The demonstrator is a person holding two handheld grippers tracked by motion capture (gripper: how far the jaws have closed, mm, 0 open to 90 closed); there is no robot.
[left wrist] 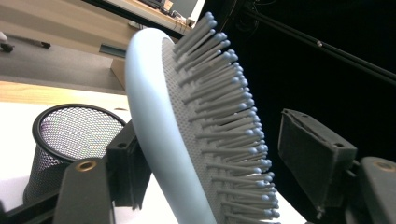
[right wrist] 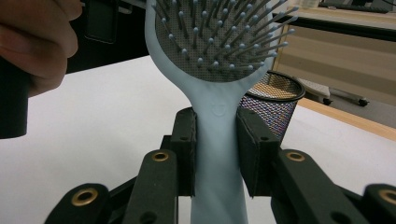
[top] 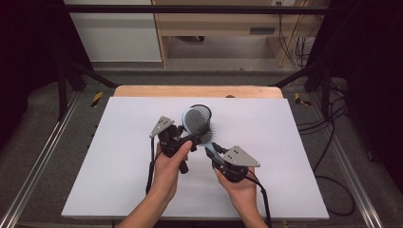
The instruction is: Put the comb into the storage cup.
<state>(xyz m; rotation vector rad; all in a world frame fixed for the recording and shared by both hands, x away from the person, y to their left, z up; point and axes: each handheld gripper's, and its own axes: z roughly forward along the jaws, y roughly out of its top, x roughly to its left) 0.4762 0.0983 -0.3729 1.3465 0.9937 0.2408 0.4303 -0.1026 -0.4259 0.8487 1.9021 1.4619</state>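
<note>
**Two claws on one hairbrush, above the surface**

My right claw [right wrist: 217, 154] is clamped on the handle of the pale blue hairbrush [right wrist: 219, 70]; in the right gripper view both pads press flat against the handle's sides, and the bristled head rises above the jaws, facing the camera. Count: one hairbrush.

My left claw [left wrist: 205, 158] stands partly open around the same brush's head. In the left gripper view the rounded back of the head lies against the left-hand jaw, while the other jaw stands apart from the bristle tips, with a clear gap between. This claw has no grip on the brush.

From the high view, my left claw [top: 183, 137] and right claw [top: 214, 154] meet near the middle of the surface [top: 119, 156], the hairbrush [top: 196, 122] held between them and lifted off it. Count: two claws, two hands, one on each.

Just behind the brush stands one black mesh cup [top: 203, 109], upright on the surface; its open rim shows in the left gripper view [left wrist: 70, 135] and in the right gripper view [right wrist: 273, 100].
</note>
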